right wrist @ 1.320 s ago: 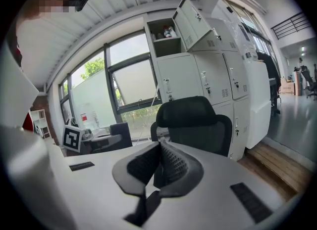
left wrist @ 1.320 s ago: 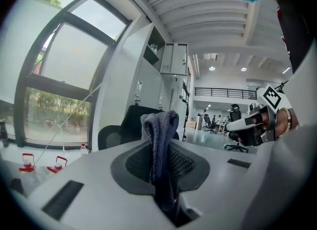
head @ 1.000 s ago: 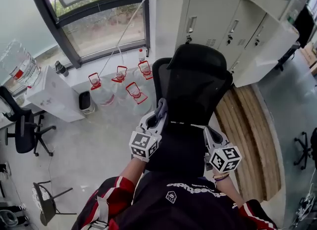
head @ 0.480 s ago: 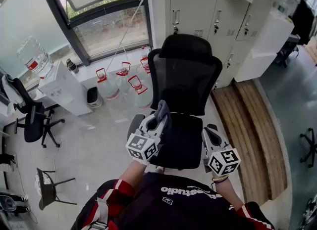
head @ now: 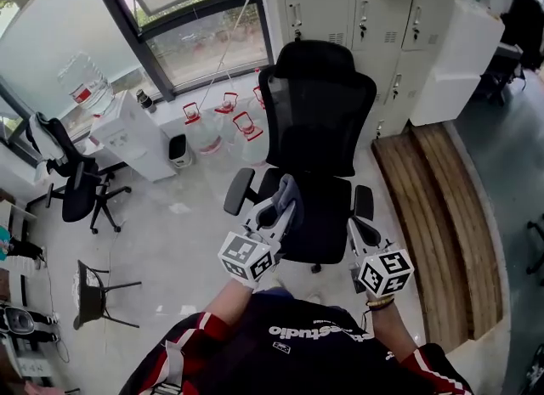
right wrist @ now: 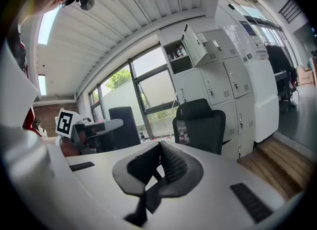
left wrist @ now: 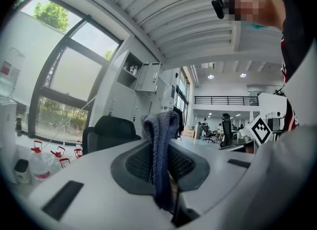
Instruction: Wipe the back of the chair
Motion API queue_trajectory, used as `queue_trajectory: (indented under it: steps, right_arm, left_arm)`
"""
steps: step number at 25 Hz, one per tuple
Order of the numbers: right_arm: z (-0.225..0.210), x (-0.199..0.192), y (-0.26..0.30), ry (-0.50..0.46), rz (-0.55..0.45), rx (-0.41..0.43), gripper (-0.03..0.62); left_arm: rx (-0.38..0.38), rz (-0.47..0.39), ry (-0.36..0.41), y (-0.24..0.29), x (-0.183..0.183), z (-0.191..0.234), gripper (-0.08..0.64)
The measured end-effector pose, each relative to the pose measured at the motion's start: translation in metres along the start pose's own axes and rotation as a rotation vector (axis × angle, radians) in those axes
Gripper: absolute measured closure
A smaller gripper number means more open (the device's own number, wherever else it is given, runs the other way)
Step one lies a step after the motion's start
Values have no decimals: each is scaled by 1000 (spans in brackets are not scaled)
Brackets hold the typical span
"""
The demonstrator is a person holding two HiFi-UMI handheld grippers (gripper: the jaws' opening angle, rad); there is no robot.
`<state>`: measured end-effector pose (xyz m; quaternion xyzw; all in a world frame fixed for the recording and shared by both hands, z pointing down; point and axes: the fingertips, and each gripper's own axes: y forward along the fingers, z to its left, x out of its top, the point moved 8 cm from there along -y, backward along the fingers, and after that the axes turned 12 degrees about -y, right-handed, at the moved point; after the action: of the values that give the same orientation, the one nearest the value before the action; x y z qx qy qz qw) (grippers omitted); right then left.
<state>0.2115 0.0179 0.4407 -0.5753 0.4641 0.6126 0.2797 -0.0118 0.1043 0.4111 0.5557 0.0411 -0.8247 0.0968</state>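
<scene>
The black mesh office chair (head: 314, 109) faces me in the head view, its seat (head: 319, 215) just beyond both grippers. My left gripper (head: 279, 205) is shut on a grey cloth (head: 286, 191), held over the seat's left front. In the left gripper view the cloth (left wrist: 159, 145) hangs folded between the jaws, with the chair (left wrist: 111, 130) far off to the left. My right gripper (head: 359, 232) hovers by the seat's right armrest, shut and holding nothing. The right gripper view shows the chair (right wrist: 199, 125) ahead, past the closed pads (right wrist: 171, 162).
Water jugs (head: 223, 121) with red handles stand under the window, beside a white dispenser (head: 134, 134). Grey lockers (head: 357, 2) rise behind the chair. A wooden platform (head: 442, 215) runs along the right. Another black chair (head: 75, 183) and a small stool (head: 95, 290) stand at left.
The view has drawn back from the chair: its seat and armrests now show in full. Both grippers keep their places in front of me, the left still holding the cloth.
</scene>
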Motion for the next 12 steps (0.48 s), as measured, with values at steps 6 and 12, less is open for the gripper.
queue_trajectory:
  steps: [6, 12]
  right_arm:
    - [17, -12, -29, 29, -22, -17, 577]
    - [61, -11, -44, 7, 9, -6, 577]
  left_arm:
    - [-33, -4, 26, -16, -1, -27, 503]
    - [-35, -23, 25, -64, 6, -39, 503]
